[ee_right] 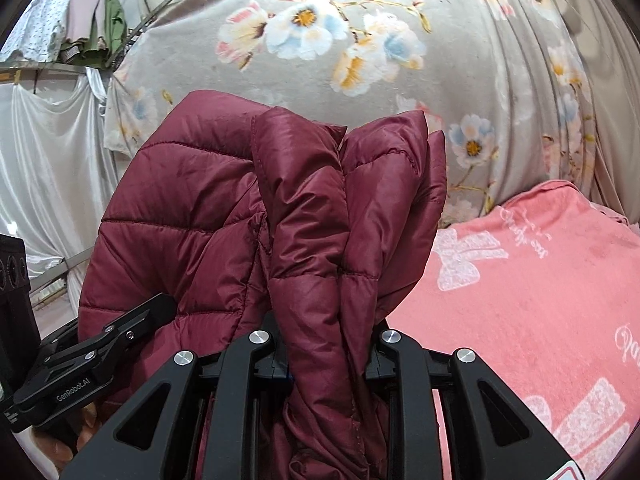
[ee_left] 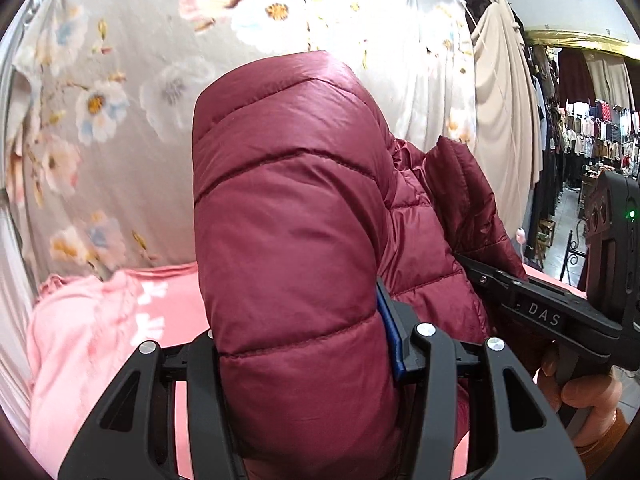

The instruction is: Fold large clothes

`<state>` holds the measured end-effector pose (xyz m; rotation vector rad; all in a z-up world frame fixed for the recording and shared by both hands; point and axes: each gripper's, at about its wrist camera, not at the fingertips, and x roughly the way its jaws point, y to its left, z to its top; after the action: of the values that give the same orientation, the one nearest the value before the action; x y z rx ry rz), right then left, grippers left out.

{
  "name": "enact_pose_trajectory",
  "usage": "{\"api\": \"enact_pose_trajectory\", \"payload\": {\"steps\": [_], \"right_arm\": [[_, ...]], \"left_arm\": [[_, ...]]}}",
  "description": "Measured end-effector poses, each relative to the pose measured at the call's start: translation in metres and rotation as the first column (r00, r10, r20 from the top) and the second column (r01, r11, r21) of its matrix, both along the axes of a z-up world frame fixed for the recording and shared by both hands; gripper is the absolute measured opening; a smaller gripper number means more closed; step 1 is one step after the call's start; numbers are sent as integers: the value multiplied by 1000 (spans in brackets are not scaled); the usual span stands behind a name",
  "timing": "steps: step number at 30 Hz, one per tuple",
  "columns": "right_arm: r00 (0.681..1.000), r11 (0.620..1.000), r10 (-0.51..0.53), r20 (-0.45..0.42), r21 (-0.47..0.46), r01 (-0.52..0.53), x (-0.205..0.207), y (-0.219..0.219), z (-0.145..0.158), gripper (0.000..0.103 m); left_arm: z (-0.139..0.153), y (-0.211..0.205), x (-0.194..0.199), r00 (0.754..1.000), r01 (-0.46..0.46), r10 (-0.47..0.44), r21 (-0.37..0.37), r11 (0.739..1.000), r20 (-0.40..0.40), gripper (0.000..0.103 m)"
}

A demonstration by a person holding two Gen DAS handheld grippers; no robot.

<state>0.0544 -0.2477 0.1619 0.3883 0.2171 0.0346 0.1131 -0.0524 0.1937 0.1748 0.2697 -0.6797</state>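
Observation:
A dark red quilted puffer jacket (ee_left: 288, 216) is held up in the air between both grippers. In the left wrist view, my left gripper (ee_left: 300, 340) is shut on a thick padded fold of it, which bulges up between the jaws and hides the fingertips. The right gripper (ee_left: 480, 276) bites another edge of the jacket to the right, with a hand (ee_left: 576, 392) on its grip. In the right wrist view, my right gripper (ee_right: 328, 344) is shut on a bunched edge of the jacket (ee_right: 352, 208). The left gripper (ee_right: 156, 308) clamps the jacket at lower left.
A pink blanket (ee_right: 520, 280) with white bow prints covers the surface below the jacket (ee_left: 88, 344). A grey floral cloth (ee_right: 360, 40) hangs close behind. White drapes (ee_right: 44, 160) stand at the left. Racks of hanging clothes (ee_left: 592, 128) fill the far right.

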Motion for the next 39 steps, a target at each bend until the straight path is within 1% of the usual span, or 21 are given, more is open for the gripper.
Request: {"api": "enact_pose_trajectory", "payload": {"steps": [3, 8, 11, 15, 17, 21, 28, 33, 37, 39], "right_arm": [[1000, 1000, 22, 11, -16, -22, 14, 15, 7, 21], [998, 997, 62, 11, -42, -62, 37, 42, 10, 21], [996, 995, 92, 1, -50, -92, 55, 56, 8, 21], [993, 990, 119, -24, -67, -120, 80, 73, 1, 21], [991, 989, 129, -40, -73, -132, 93, 80, -6, 21], [987, 987, 144, -78, -59, -149, 121, 87, -24, 21], [976, 986, 164, -144, -18, -169, 168, 84, -61, 21], [963, 985, 169, -211, 8, -171, 198, 79, -97, 21], [948, 986, 168, -272, 28, -167, 220, 75, -129, 20], [942, 986, 167, -293, 32, -165, 227, 74, -140, 20]], "left_arm": [[6, 16, 5, 999, -23, 23, -5, 1000, 27, 47], [10, 38, 18, 998, -54, 54, -10, 998, 45, 47], [7, 55, 30, 996, -74, 74, -11, 997, 49, 47], [-5, 78, 53, 995, -87, 88, -25, 996, 42, 47], [-14, 88, 69, 996, -85, 86, -42, 995, 19, 47], [-34, 100, 98, 997, -81, 80, -51, 995, -18, 47], [-75, 101, 150, 993, -82, 78, -44, 996, -90, 47], [-110, 97, 181, 982, -80, 71, -45, 996, -176, 48], [-142, 88, 201, 968, -92, 86, -16, 996, -236, 48], [-155, 85, 209, 961, -96, 91, -5, 995, -260, 48]]}}
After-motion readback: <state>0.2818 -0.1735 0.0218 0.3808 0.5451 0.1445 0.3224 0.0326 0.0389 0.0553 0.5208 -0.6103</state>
